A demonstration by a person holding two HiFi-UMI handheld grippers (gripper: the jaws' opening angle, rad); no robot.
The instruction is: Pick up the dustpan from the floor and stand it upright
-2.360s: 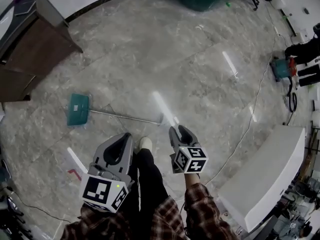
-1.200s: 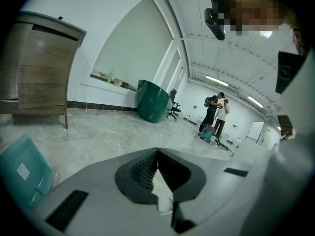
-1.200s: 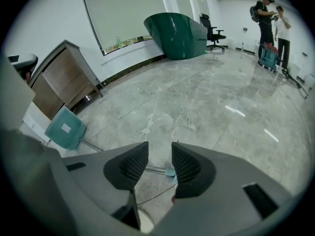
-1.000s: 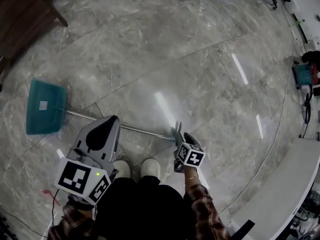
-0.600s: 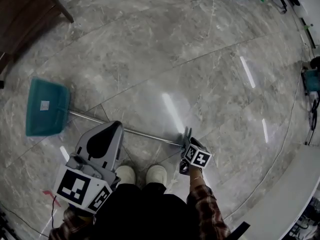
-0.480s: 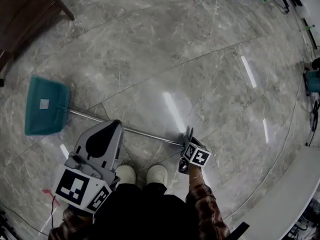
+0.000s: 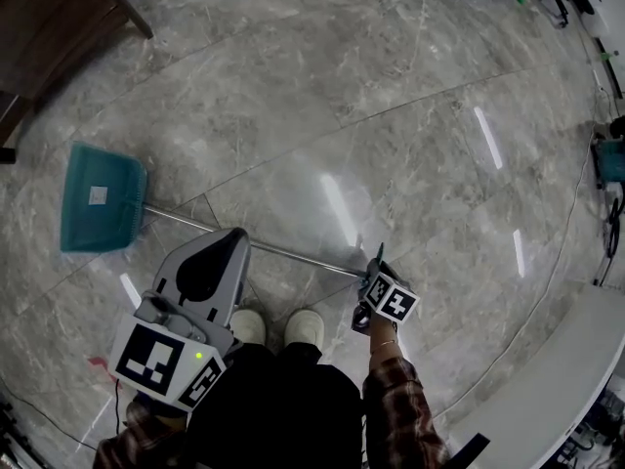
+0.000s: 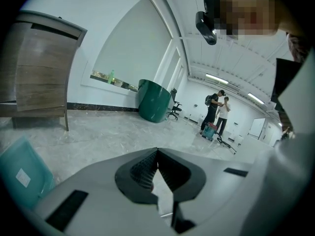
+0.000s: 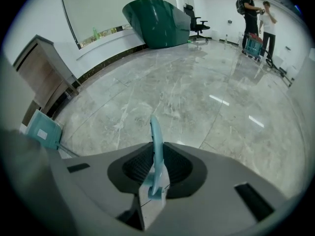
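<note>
The dustpan lies flat on the marble floor: its teal pan (image 7: 101,198) at the left, its metal rod (image 7: 264,247) running right to a teal grip end. My right gripper (image 7: 377,260) points steeply down at that end. In the right gripper view the teal grip (image 9: 155,151) stands upright between the ribbed pads, and the jaws are closing on it, touching both sides. The pan (image 9: 43,132) shows at the left edge. My left gripper (image 7: 229,233) hovers above the rod, apart from it, shut with nothing in it (image 8: 157,150).
My shoes (image 7: 278,325) stand just behind the rod. A wooden cabinet (image 7: 59,18) is at the far left, a white counter (image 7: 566,360) at the right with a cable (image 7: 488,350) along the floor. A dark green desk (image 9: 157,16) and two people (image 9: 256,14) are far off.
My right gripper has sunk onto the rod's teal end and its jaws have come in round it. The left gripper has stayed about where it was.
</note>
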